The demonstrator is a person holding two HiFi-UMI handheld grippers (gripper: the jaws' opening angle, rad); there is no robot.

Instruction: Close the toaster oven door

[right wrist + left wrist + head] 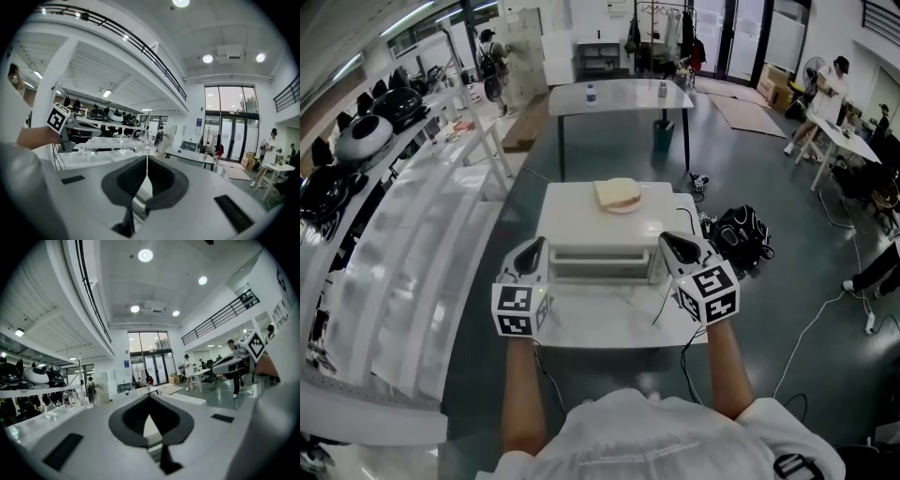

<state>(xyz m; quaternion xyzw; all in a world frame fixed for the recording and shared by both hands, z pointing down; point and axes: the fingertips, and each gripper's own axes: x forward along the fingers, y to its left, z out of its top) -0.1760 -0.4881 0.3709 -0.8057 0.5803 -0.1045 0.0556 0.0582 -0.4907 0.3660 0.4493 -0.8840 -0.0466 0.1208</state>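
Apparently at the end of the job: a white toaster oven (609,225) sits at the far side of a small white table (609,323) in a large workshop hall, directly ahead of the person wearing the head camera. Its door (605,265) looks upright and flush with the front. No flap hangs out over the tabletop, so the closing appears done, though the steep head view cannot show whether it is fully latched. A slice of bread on a plate (618,195) rests on the oven's roof. The left gripper (529,257) and the right gripper (680,247) are held roughly level at either front corner of the oven, near it but with no visible contact. The left gripper view shows that tool's dark jaws pressed together on nothing (149,405), pointing out across the hall. The right gripper view shows the same, pads meeting in a thin seam with nothing caught between them (146,174). A black bag (741,236) lies on the floor to the table's right. By this reading little is left beyond confirming that the door is seated and moving the hands away.
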